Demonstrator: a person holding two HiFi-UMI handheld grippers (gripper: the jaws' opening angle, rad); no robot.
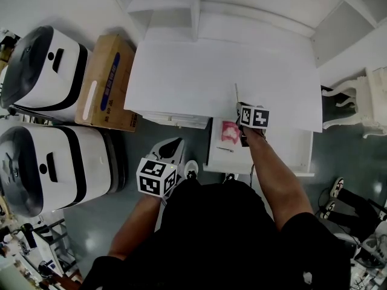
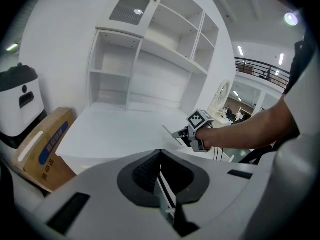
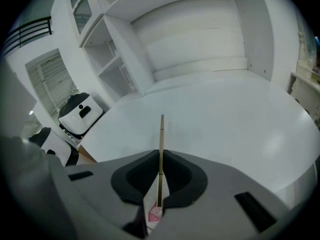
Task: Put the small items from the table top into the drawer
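right tongs (image 3: pixel 160 180) clamped one thin stick (image 3: pixel 161 144) at tabletop (image 1: pixel 199 77) edge, one pink packet (image 1: pixel 230 131) lay in drawer (image 1: pixel 284 156) just below them, left tongs (image 2: pixel 160 180) sat closed, empty, well apart

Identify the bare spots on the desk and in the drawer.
The desk top is bare all over. In the open drawer, the right side is free; the left holds a pink item, with the right gripper and its thin stick above.

Small pink item (image 1: pixel 230 131) in the drawer (image 1: pixel 296 150), nature unclear.
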